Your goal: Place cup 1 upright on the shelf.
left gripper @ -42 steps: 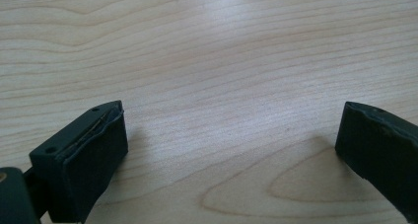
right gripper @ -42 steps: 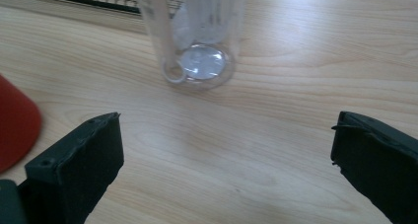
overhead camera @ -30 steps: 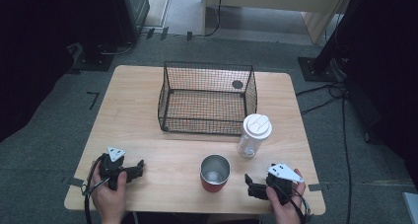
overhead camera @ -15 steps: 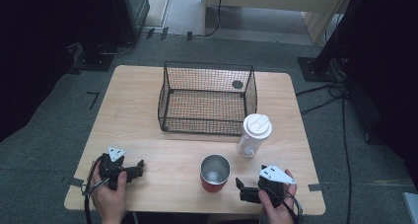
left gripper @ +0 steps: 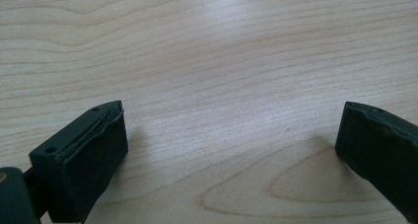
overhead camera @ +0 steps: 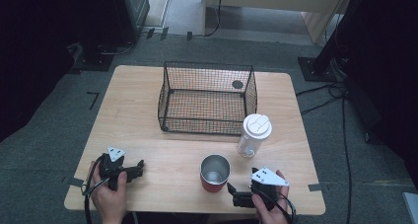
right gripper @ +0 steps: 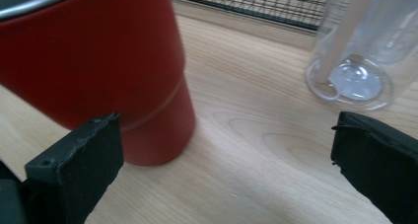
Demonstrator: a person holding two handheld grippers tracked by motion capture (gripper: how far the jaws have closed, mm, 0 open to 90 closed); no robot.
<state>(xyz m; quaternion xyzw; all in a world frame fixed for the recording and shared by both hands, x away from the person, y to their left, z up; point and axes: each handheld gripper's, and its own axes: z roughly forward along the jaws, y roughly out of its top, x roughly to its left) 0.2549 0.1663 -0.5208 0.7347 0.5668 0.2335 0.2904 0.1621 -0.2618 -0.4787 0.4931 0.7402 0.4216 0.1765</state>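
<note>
The wooden surface [overhead camera: 148, 115] carries everything. With the red cup [overhead camera: 215, 173] as landmark: the black wire basket [overhead camera: 207, 98] stands behind it, well toward the far side of the surface. The clear bottle [overhead camera: 253, 135] with a white lid stands upright just behind the cup and to its right, in front of the basket's right corner. The right tool [overhead camera: 231, 195] lies low just in front of the cup and slightly right, jaws spread wide and empty, one jaw close beside the cup's base. The left tool [overhead camera: 140, 167] rests well to the cup's left, jaws spread over bare wood.
</note>
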